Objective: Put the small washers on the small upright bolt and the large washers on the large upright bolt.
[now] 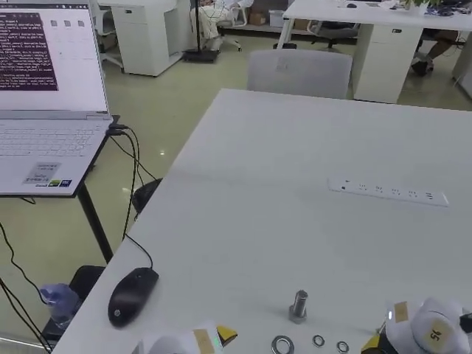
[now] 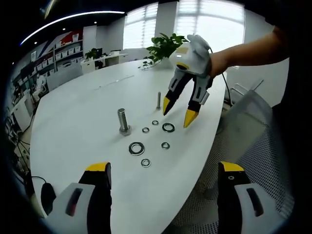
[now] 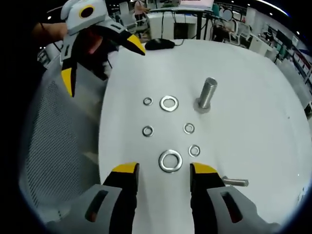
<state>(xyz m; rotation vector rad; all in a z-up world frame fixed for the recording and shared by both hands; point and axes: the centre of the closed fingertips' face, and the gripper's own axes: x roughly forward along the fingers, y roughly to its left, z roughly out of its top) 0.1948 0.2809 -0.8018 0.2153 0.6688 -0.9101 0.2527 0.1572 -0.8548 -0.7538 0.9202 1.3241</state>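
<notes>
The large upright bolt (image 1: 298, 304) (image 2: 123, 121) (image 3: 207, 93) stands on the white table (image 1: 295, 184). The small bolt (image 2: 158, 100) (image 3: 235, 182) stands farther along. Two large washers (image 2: 136, 147) (image 3: 169, 103) and several small washers (image 2: 146, 163) (image 3: 147, 130) lie flat beside the bolts. My right gripper (image 3: 165, 168) (image 2: 178, 111) (image 1: 428, 328) is open, its tips just above the table on either side of a large washer (image 3: 170, 161) (image 2: 168, 127). My left gripper (image 2: 163, 168) (image 3: 101, 62) (image 1: 184, 341) is open at the table's near edge, holding nothing.
A black mouse (image 1: 133, 291) lies left of the bolts. A power strip (image 1: 389, 193) lies farther back on the table. A laptop (image 1: 51, 110) sits on a side stand at the left. A mesh chair (image 2: 243, 126) is by the table's edge.
</notes>
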